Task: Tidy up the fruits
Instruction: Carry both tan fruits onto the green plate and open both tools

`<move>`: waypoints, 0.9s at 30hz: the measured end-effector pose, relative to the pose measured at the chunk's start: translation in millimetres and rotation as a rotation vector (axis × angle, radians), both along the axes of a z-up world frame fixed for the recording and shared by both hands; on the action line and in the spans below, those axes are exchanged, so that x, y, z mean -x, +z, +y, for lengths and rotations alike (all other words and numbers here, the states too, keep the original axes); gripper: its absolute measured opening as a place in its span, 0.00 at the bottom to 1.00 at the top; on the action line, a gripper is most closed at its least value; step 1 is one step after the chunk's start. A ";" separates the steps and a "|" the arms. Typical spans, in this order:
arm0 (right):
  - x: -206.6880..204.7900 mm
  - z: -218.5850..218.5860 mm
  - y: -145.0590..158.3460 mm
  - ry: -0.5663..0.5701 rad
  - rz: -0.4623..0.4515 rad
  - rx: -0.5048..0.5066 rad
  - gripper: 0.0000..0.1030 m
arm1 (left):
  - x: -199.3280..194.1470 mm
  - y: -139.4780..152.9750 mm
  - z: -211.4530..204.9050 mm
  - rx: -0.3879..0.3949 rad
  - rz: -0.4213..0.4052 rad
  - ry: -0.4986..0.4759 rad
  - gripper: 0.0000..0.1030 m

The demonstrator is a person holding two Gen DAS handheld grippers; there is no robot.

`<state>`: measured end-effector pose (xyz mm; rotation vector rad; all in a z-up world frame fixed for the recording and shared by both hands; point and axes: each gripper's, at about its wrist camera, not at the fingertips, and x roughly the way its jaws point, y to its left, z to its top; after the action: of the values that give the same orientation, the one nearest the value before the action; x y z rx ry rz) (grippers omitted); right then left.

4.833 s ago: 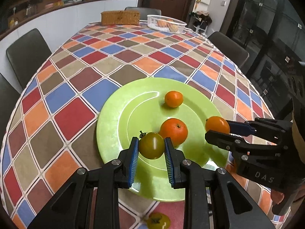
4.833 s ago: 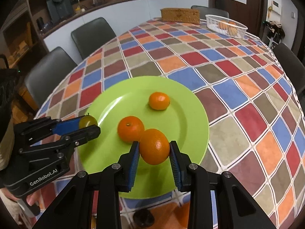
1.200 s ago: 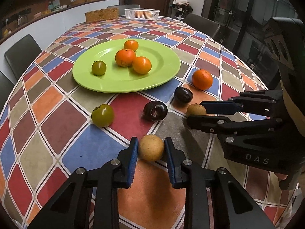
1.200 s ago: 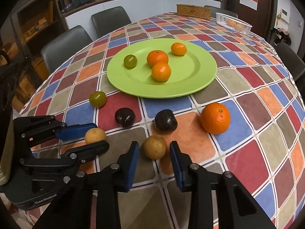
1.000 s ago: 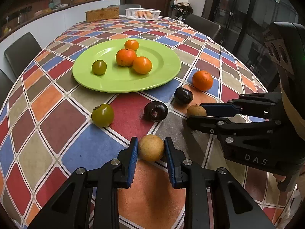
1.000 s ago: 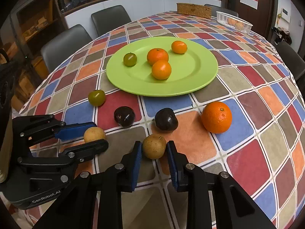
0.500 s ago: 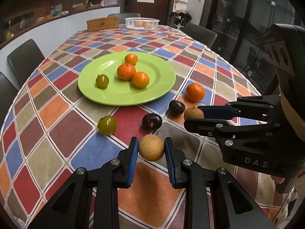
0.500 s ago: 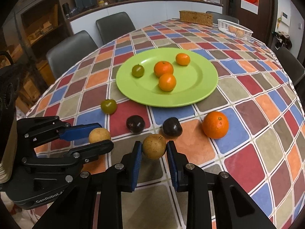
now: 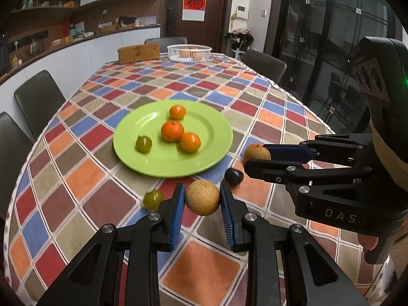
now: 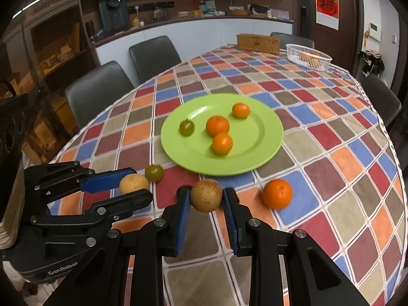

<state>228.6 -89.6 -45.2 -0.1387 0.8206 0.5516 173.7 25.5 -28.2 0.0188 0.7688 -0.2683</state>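
My left gripper [image 9: 202, 199] is shut on a round tan-brown fruit [image 9: 202, 197] and holds it above the table; it also shows in the right wrist view [image 10: 134, 183]. My right gripper [image 10: 206, 196] is shut on a second tan-brown fruit [image 10: 206, 195], which also shows in the left wrist view [image 9: 256, 153]. A green plate [image 9: 216, 137] ahead holds three oranges [image 9: 172, 130] and a green tomato [image 9: 143, 144]. On the cloth lie a green tomato [image 9: 153, 199], a dark plum [image 9: 233, 175] and an orange [image 10: 277, 193].
The table wears a checked cloth [image 9: 107, 117]. A white basket [image 9: 189, 52] and a wicker box [image 9: 139, 51] stand at the far end. Dark chairs [image 9: 38, 97] ring the table. A counter [image 10: 193, 25] runs along the wall.
Both grippers have closed on the tan-brown fruits and lifted them off the table. The view has risen and tilted up, so the plate looks farther away.
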 end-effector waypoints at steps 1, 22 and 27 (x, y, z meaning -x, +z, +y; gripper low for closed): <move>-1.2 0.0 3.0 -0.002 -0.007 -0.004 0.27 | -2.5 2.8 0.8 -0.001 -0.009 0.001 0.27; -77.6 10.9 16.4 -0.075 -0.037 0.016 0.27 | -84.7 11.0 23.4 0.020 -0.006 0.027 0.27; -103.2 12.9 2.7 -0.107 0.019 0.028 0.27 | -106.7 -0.1 28.0 0.033 0.042 0.030 0.27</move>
<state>331.8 -76.7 -42.5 -0.1142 0.8491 0.4415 280.3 53.6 -28.3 -0.0293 0.8055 -0.2534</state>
